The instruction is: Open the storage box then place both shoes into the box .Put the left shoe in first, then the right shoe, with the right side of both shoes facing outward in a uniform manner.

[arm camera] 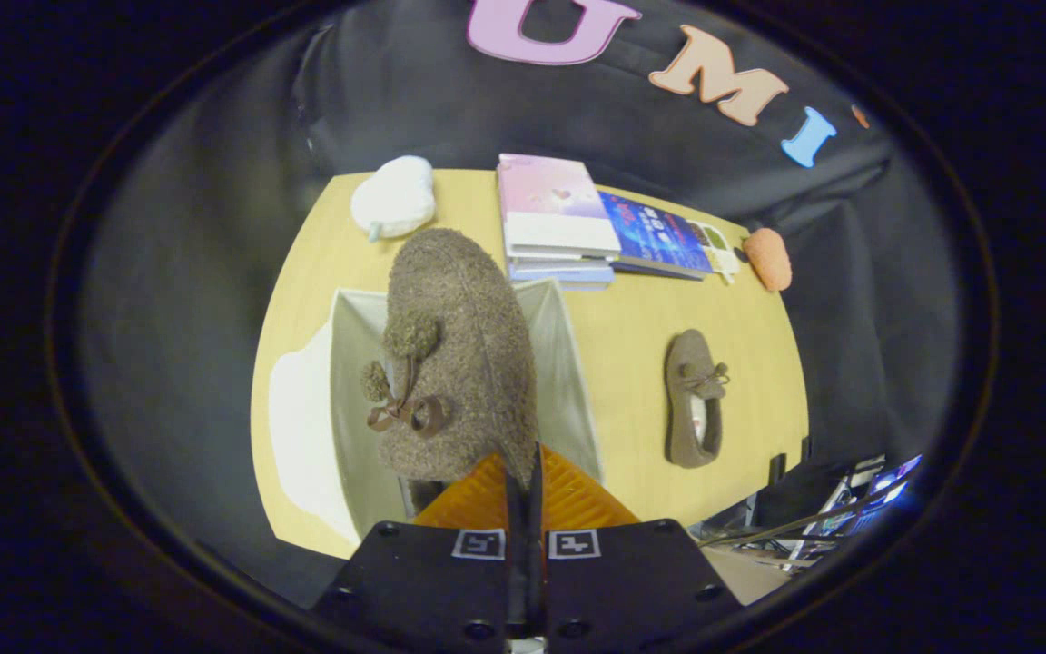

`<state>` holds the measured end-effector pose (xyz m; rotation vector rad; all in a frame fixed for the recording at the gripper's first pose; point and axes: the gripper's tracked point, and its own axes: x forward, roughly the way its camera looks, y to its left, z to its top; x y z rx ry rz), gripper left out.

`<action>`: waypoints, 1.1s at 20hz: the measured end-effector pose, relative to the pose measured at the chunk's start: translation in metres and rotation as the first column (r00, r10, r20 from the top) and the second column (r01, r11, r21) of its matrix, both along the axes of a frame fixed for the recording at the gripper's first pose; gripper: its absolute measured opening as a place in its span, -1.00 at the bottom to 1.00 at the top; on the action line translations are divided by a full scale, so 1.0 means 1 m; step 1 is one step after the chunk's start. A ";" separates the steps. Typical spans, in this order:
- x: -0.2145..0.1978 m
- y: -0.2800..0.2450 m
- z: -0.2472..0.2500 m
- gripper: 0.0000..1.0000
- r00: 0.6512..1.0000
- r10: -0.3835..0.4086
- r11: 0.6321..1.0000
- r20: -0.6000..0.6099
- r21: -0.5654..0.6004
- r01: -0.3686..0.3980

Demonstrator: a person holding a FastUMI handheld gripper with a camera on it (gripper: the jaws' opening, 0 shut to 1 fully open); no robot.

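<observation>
The tool (523,477) is clenched, its two fingers pressed nearly together on the heel edge of a fuzzy brown shoe (459,354). That shoe hangs toe-away above the open storage box (568,363), showing two pompoms and a small brown bow. The box's pale lid (300,427) lies to its left on the bench (632,318). The second shoe (694,400) rests on the bench to the right, well apart. Beyond lie stacked books (555,218).
</observation>
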<state>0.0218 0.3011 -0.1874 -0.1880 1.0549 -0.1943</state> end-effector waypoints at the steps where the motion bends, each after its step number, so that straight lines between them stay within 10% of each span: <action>1: -0.004 0.006 -0.010 -0.93 1.000 0.005 1.000 -0.017 0.005 -0.005; 22: 0.006 0.036 -0.156 -0.76 0.934 0.117 0.987 -0.337 0.141 -0.073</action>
